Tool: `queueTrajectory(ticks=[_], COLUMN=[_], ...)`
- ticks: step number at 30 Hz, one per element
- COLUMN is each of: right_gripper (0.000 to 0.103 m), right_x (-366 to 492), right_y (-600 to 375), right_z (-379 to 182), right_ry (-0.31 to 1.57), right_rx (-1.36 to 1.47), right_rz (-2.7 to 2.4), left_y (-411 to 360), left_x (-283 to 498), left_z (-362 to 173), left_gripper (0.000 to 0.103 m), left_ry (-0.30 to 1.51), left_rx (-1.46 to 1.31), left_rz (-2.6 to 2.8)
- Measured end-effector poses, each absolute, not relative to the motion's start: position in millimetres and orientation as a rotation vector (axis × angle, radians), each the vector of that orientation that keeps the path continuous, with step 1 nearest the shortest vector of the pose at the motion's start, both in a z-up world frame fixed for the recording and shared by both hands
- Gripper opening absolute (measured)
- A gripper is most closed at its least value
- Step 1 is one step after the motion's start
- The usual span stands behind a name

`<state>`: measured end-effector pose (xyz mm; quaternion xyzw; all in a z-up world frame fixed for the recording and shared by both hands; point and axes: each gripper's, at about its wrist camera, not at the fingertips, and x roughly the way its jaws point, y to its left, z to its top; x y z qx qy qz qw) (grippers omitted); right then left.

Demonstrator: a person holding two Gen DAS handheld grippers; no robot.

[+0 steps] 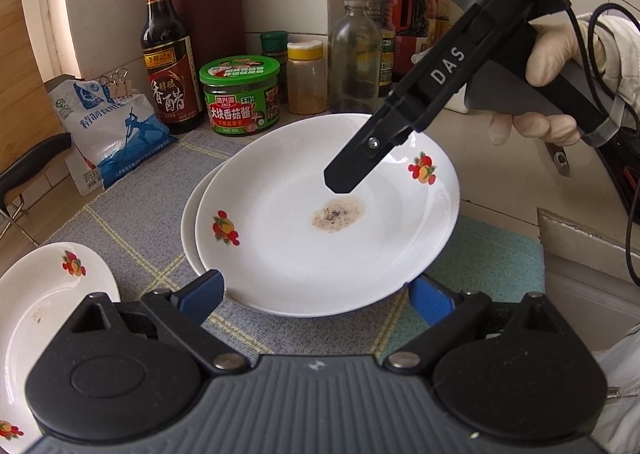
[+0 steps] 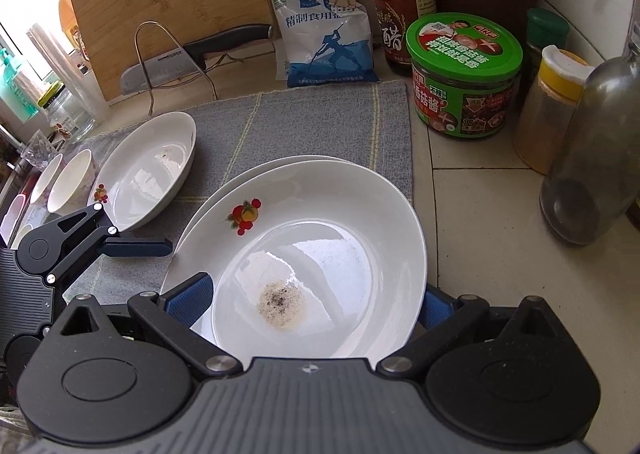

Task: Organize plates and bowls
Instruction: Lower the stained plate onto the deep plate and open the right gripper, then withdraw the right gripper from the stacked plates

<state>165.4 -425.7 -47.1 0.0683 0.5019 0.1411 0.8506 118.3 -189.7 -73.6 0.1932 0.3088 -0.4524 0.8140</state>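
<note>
Plates [image 1: 320,238]: two stacked on grey mat [image 2: 320,121], third plate [image 2: 148,173] apart beside bowls [image 2: 72,181] | left gripper [image 1: 316,294] and right gripper [image 2: 316,304] both spread wide, empty | glazed, stiff, slippery, breakable; pinch rim.

On the mat [image 2: 304,121], my stacked plates [image 2: 320,213] are the landmark. To their left lies a single plate [image 2: 148,169], two bowls [image 2: 72,181] beyond it. Behind them stand a salt bag [image 2: 324,45] and jar [image 2: 464,77].
</note>
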Motion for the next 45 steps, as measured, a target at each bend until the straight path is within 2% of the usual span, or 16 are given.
queueTrajectory(ticks=[11, 22, 37, 45], right_gripper=[0.103, 0.103, 0.103, 0.103], right_x=[149, 124, 131, 146], right_y=[-417, -373, -292, -273], right_z=[-46, -25, -22, -25], right_ry=[1.045, 0.883, 0.858, 0.863], right_rx=[0.07, -0.039, -0.095, -0.124], right_rz=[0.237, 0.246, 0.438, 0.471], left_y=[-174, -132, -56, -58], left_x=[107, 93, 122, 132], left_z=[-60, -47, -92, -96], left_gripper=[0.099, 0.099, 0.099, 0.103], left_ry=[0.635, 0.663, 0.829, 0.8], left_rx=[0.354, 0.291, 0.185, 0.157], left_rz=[-0.916, -0.715, -0.308, -0.312])
